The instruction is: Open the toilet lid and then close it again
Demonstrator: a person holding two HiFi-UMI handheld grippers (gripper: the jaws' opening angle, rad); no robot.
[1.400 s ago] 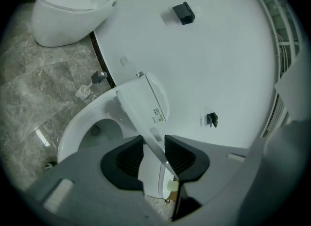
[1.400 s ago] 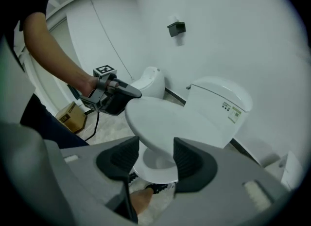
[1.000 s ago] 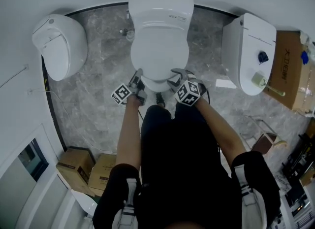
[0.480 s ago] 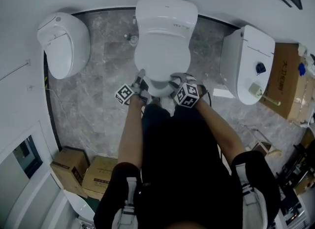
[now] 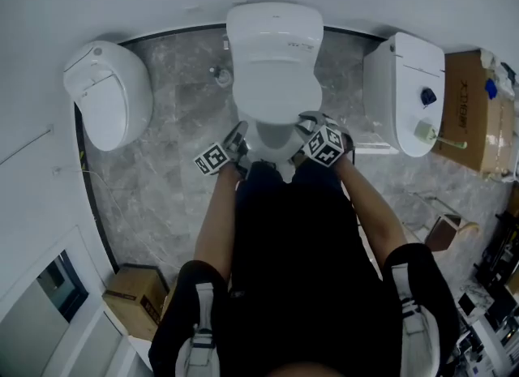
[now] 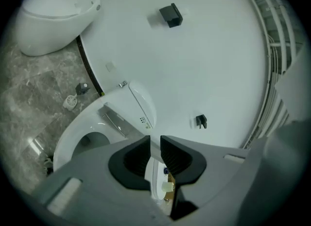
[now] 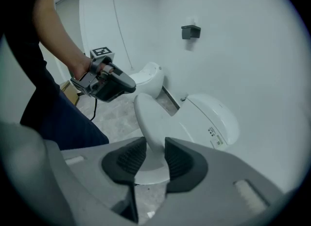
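Toilet lid (image 7: 148,118) newly lifted — front edge angled up, right gripper (image 7: 154,146) clamping it

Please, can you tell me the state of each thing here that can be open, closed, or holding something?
middle toilet lid: partly raised, its front edge gripped.
right tongs: shut on the middle toilet lid.
left tongs: empty and clear of the lid, narrow gap between the jaws, which have just been closing.
left toilet: lid closed.
right toilet: lid closed.
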